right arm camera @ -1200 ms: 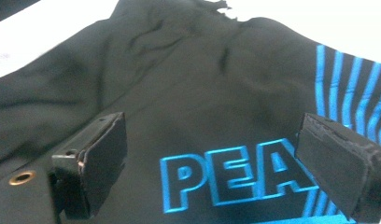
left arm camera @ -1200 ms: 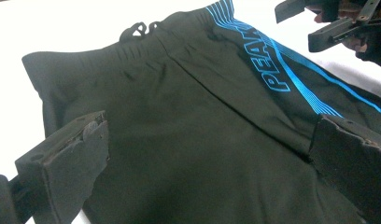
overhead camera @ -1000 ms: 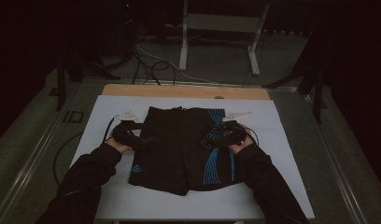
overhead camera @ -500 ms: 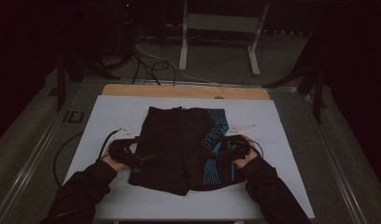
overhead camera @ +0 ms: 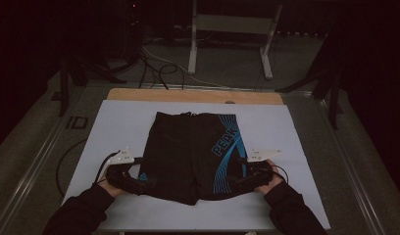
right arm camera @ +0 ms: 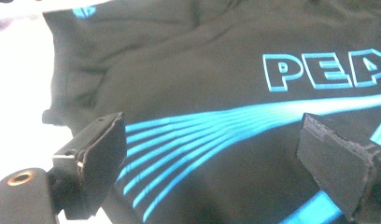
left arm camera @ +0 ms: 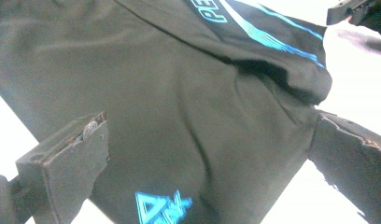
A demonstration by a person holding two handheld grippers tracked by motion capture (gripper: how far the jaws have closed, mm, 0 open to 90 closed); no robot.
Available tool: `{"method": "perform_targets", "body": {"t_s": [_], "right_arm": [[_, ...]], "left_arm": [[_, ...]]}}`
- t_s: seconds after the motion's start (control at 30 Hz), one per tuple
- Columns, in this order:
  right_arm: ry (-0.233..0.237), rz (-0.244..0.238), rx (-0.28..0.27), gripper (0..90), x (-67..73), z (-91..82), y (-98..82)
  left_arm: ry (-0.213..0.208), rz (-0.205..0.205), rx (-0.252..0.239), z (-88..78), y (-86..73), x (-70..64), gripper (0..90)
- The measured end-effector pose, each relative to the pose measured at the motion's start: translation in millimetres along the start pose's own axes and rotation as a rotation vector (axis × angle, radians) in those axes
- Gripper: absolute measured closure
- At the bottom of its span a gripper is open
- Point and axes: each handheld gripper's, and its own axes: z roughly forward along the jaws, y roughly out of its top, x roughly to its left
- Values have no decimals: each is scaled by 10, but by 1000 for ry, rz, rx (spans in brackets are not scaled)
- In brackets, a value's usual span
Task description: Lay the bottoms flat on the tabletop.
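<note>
Overhead, white bench (overhead camera: pixel 119 122) dim, far edge bare wood. Black stretchy shorts (overhead camera: pixel 193 152) lie flat mid-bench w/ cyan stripes; hem partly hidden by tools. Left tool (left arm camera: pixel 207 154) & right tool (right arm camera: pixel 212 154) both released, jaws wide over fabric.

Matt black cloth shorts (overhead camera: pixel 190 154) with glossy blue print on smooth white table (overhead camera: pixel 114 127)

high view: above, facing forward-down | gripper views: close, sharing shorts (overhead camera: pixel 193 154)

Black shorts (overhead camera: pixel 190 154) with blue stripes lie flat on the white table (overhead camera: pixel 114 127)
</note>
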Motion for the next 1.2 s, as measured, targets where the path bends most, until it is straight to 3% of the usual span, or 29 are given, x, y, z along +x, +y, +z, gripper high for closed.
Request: {"method": "perform_targets", "body": {"t_s": [0.2, 0.4, 0.5, 0.73, 0.93, 1.2], "right_arm": [[-10, 0, 18, 90, 60, -136, -129], [-56, -35, 50, 90, 99, -246, -263], [-51, -12, 48, 90, 88, -303, -317], [-100, 7, 52, 91, 63, -451, -428], [-101, 49, 59, 91, 37, -473, -517], [-98, 21, 52, 91, 39, -402, -481]], "left_arm": [[-5, 14, 17, -92, -147, -93, 1], [18, 22, 14, -235, -247, -107, 1], [36, 24, 17, -282, -292, -90, 1], [46, 2, 6, -351, -384, -37, 1], [45, -6, -8, -372, -415, -39, 1], [43, -11, -12, -359, -422, -29, 1]]}}
